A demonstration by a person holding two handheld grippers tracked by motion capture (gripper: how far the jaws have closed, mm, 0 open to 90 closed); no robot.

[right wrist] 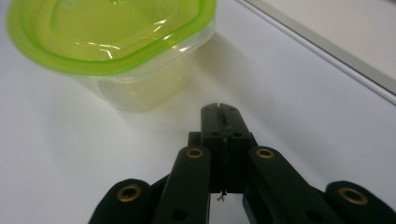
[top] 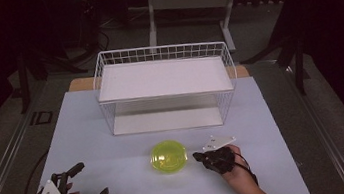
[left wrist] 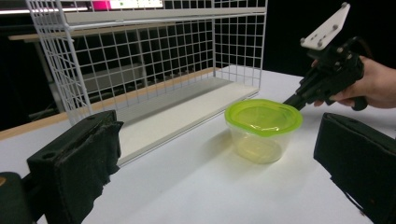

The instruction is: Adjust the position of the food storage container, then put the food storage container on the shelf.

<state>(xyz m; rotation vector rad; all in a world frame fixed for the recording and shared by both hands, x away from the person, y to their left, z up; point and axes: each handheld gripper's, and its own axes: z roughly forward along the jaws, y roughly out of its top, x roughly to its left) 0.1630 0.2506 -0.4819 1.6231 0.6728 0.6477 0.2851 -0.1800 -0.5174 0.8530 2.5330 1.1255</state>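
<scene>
A clear plastic container with a yellow-green lid (top: pixel 168 156) (left wrist: pixel 263 128) (right wrist: pixel 112 46) stands on the white table, in front of the wire rack. My right gripper (top: pixel 198 156) (right wrist: pixel 220 109) (left wrist: pixel 293 100) is shut with nothing in it, its tip just right of the container and close to the rim of the lid. My left gripper (top: pixel 93 180) sits at the front left, wide open and empty. In the left gripper view its two padded fingers (left wrist: pixel 77 163) frame the container from a distance.
A white wire rack (top: pixel 166 85) (left wrist: pixel 140 60) with an upper shelf and a lower board (right wrist: pixel 327 37) stands at the back middle of the table (top: pixel 114 135). The table's front edge is near both hands. Dark floor and furniture legs lie beyond.
</scene>
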